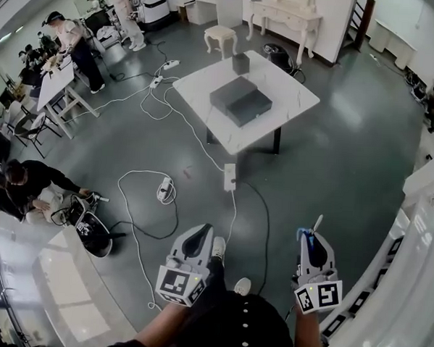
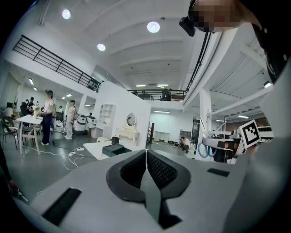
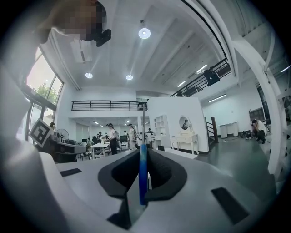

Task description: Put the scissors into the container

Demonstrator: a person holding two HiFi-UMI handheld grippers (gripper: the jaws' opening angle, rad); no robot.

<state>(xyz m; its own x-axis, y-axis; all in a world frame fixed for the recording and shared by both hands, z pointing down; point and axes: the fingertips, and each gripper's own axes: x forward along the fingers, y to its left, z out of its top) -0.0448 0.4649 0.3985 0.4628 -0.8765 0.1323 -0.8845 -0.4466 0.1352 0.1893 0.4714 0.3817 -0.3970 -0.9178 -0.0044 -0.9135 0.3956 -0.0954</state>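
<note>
Grey polished floor (image 1: pixel 334 161) of a large hall, crossed by white cables (image 1: pixel 132 201) and a power strip (image 1: pixel 230 176). Item 1: white table (image 1: pixel 294 93), at 12 o'clock from the person and well apart from both grippers. Item 2: container (image 1: pixel 240 100), dark and low, near the table's middle, seemingly two sections side by side; whether it lies open cannot be told from this far off. A small dark box (image 1: pixel 241 63) stands just beyond it, toward 12 o'clock. Item 3: left gripper (image 1: pixel 197 241), held low at 7 o'clock of the head view. Its own view shows the left gripper's jaws (image 2: pixel 146 159) pressed together with nothing between them. Item 4: right gripper (image 1: pixel 312 243), at 5 o'clock, jaws closed on the scissors (image 1: pixel 309 241). The blue handle is pinched between the pads, and a thin metal tip stands out past them toward 12 o'clock. In the right gripper view the scissors (image 3: pixel 143 175) show edge-on, upright and centred in the jaws. Step in hand, as judged: the carry, with the scissors held and not yet delivered. Next move, as judged: walk to the table at 12 o'clock, bring the right gripper over the container, lower it, and part the jaws only once the scissors sit inside. If a lid proves shut, the free left gripper would have to see to it first.
</note>
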